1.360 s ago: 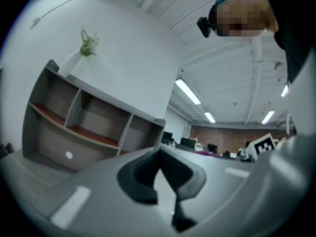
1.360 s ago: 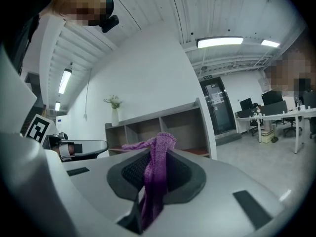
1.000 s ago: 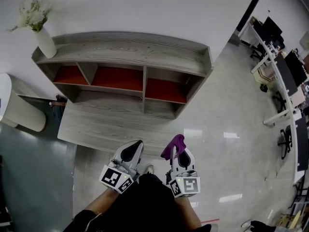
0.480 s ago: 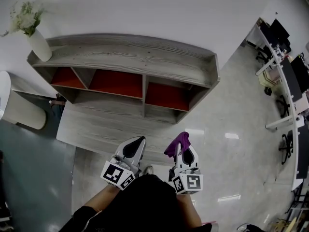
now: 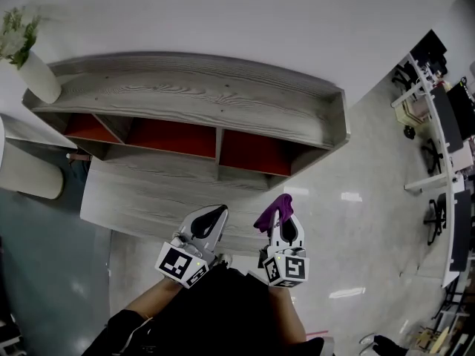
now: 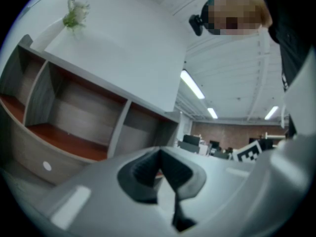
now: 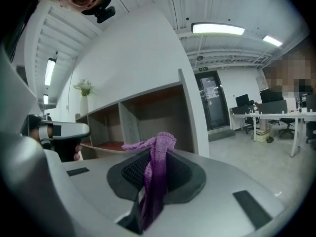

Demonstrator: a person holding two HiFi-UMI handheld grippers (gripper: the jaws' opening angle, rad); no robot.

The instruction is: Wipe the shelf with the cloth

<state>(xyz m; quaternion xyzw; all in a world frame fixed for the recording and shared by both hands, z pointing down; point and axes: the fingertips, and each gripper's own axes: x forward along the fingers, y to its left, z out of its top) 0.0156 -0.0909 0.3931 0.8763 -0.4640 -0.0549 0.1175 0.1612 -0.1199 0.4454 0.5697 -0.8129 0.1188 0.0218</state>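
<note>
Since the earlier frames the shelf [image 5: 193,99] has been sliding toward 9 o'clock in the head view and filling more of it. The vase [image 5: 37,80] is now sitting almost at the left edge. Both grippers have been edging toward 12 o'clock, closer to the shelf.

The white wall [image 5: 223,13] is spanning the top of the head view. The glossy grey floor [image 5: 356,236] is running from 3 to 5 o'clock. Office desks [image 5: 438,124] are standing along its far side at 3 o'clock.

The grey wood-grain shelf is standing against the wall at 12 o'clock from the grippers. It is showing three open compartments with red-orange insides. A lower wood-grain ledge [image 5: 148,199] is projecting from its base toward the person. The white vase, holding a green sprig [image 5: 15,32], is standing upright on the shelf top at the 10 o'clock end.

The left gripper [image 5: 211,217] is hovering over the ledge's near edge, at 7 o'clock from the shelf's centre. In its own view its jaws are pressing together with nothing between them [image 6: 159,157].

The right gripper [image 5: 285,225] is hovering just beside it, at 5 o'clock from the shelf's centre. It is pinching the purple cloth [image 5: 273,212]. In the right gripper view the cloth [image 7: 157,147] is standing bunched above the pads and trailing down between them. It is not touching the shelf [image 7: 148,112].
</note>
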